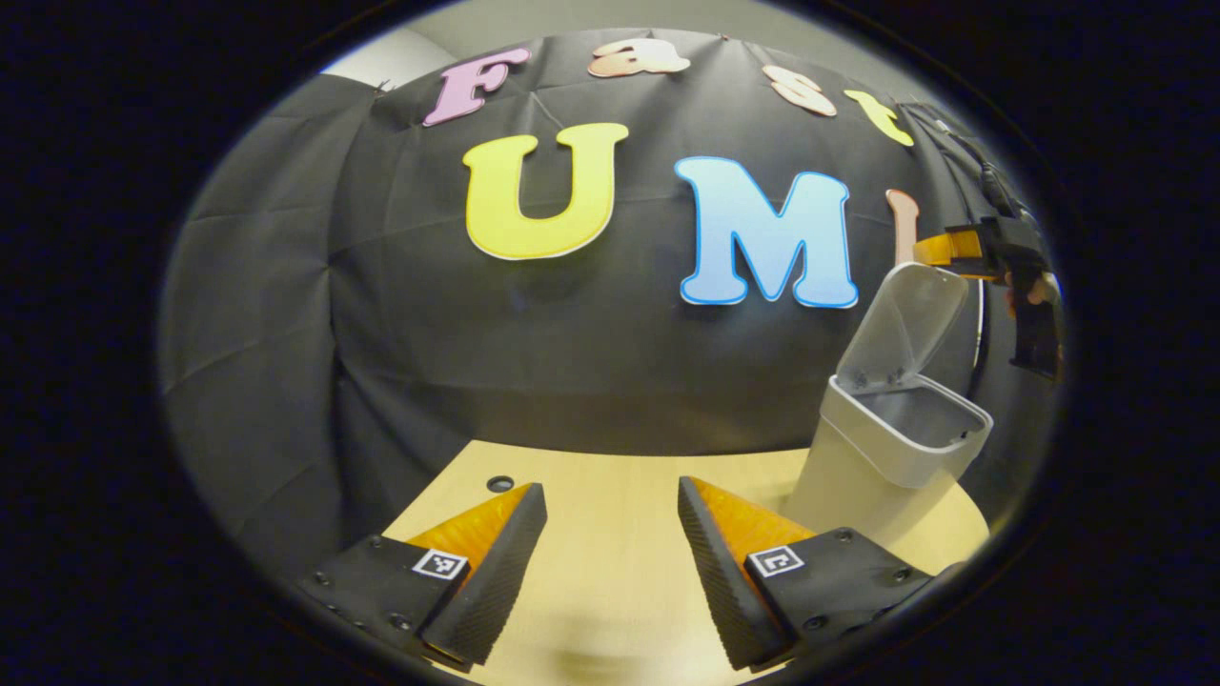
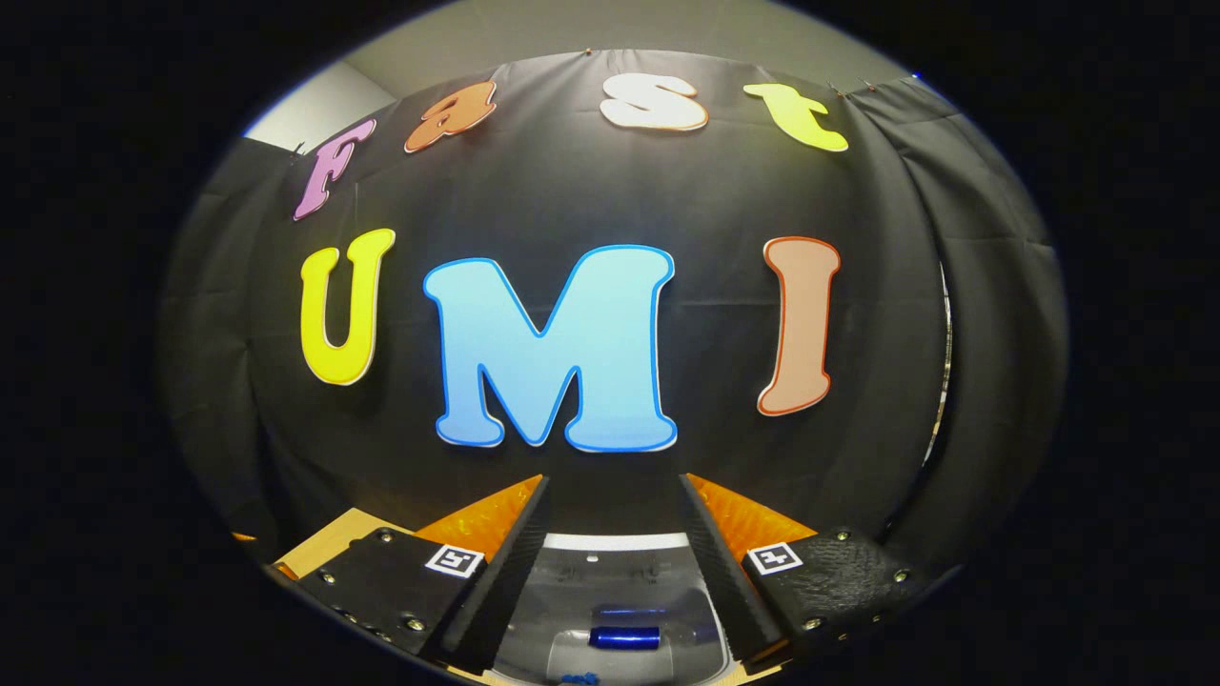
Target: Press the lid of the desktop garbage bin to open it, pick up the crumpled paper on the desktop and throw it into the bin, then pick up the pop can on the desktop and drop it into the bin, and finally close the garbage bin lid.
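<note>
Both pairs of jaws stand apart with nothing between them. From where I stand, the left gripper (image 1: 610,562) hangs low over the pale wooden desktop (image 1: 610,476), its two fingers spread over bare tabletop. Off to its right the white garbage bin (image 1: 886,457) stands upright near the desk's edge, its lid (image 1: 901,324) tipped up and back so the mouth is open.

Beyond and above that raised lid, seen from the left gripper view, the right gripper (image 1: 953,250) is held high by a hand (image 1: 1034,291), close to the lid's top edge.

Its own camera looks out over the bin from above. Between its open fingers, down below, lies the bin's pale inside (image 2: 620,591), and at the bottom rests a shiny blue cylinder, very likely the pop can (image 2: 624,636). A small blue scrap sits at the very lower edge; I cannot tell what it is. I cannot make out the crumpled paper.

My reading is that the can has been dropped in, which would explain why the right jaws are open and empty directly over the mouth. What seems left is closing the lid. The right gripper sits well placed to push it down, while the left waits clear of the bin, out of the way.
</note>
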{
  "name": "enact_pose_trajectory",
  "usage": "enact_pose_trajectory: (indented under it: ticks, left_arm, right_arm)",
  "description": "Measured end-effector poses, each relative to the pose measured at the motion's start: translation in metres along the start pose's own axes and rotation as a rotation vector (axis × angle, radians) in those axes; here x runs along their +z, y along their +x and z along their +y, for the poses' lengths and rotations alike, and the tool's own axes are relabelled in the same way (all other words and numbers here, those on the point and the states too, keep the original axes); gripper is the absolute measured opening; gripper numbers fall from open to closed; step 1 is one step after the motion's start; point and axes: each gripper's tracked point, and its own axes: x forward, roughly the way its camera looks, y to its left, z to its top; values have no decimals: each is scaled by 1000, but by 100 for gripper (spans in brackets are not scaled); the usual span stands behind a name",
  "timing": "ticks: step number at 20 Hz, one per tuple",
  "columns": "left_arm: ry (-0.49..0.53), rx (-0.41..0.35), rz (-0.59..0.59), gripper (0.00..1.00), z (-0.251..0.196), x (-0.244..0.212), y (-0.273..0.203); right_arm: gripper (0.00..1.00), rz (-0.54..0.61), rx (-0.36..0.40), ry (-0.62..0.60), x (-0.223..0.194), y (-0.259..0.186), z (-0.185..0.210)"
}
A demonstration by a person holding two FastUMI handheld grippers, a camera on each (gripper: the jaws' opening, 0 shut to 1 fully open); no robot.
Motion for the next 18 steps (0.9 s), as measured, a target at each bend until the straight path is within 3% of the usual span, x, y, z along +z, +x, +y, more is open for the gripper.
enact_pose_trajectory:
  ticks: [8,18]
  left_arm:
    - [0,-45,-13,92,-18,4,0]
    - [-4,-34,-7,90,-13,1,-3]
  right_arm:
    - [86,92,-5,-25,-58,-23,2]
    - [86,192,12,-15,-111,-26,9]
